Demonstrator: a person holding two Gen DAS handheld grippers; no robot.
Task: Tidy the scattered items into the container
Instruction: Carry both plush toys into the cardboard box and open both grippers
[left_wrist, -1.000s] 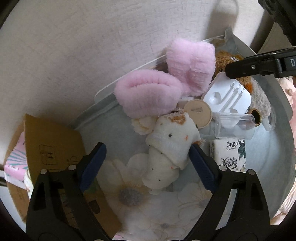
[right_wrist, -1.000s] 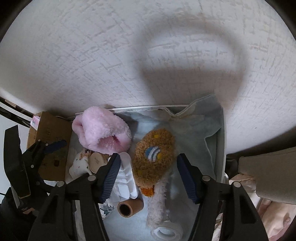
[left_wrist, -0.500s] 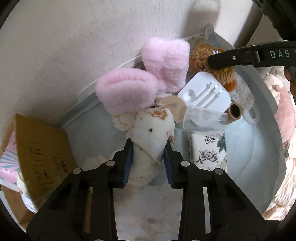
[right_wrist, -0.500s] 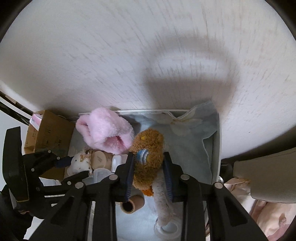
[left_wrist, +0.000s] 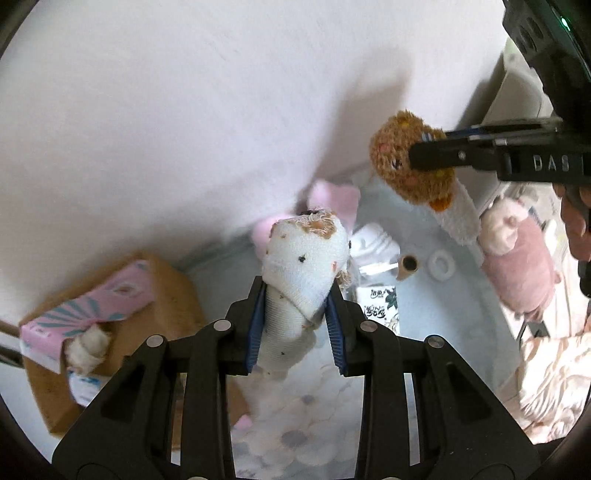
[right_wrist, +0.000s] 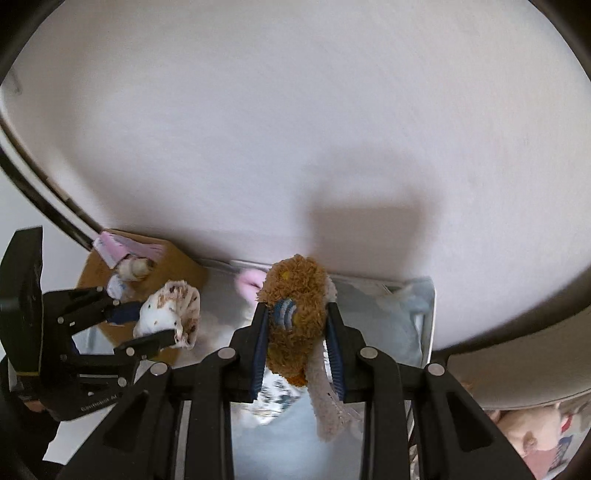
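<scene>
Left gripper (left_wrist: 295, 325) pinching white sock (left_wrist: 303, 273), right gripper (right_wrist: 297, 345) pinching brown sock (right_wrist: 295, 314), both raised above bed. Carrying level toward cardboard box (left_wrist: 173, 295), keeping grips firm.

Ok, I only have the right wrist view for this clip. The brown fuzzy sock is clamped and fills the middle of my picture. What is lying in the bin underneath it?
Observer: In the left wrist view, a small brown roll and a white ring lie side by side on the floor of the bin. They are below the raised brown fuzzy sock.
Operator: I only see the left gripper side-on. Is its grip sound?
Observer: Its own camera shows the left gripper shut on the white spotted sock. Both blue pads press against the sock's ribbed part.
</scene>
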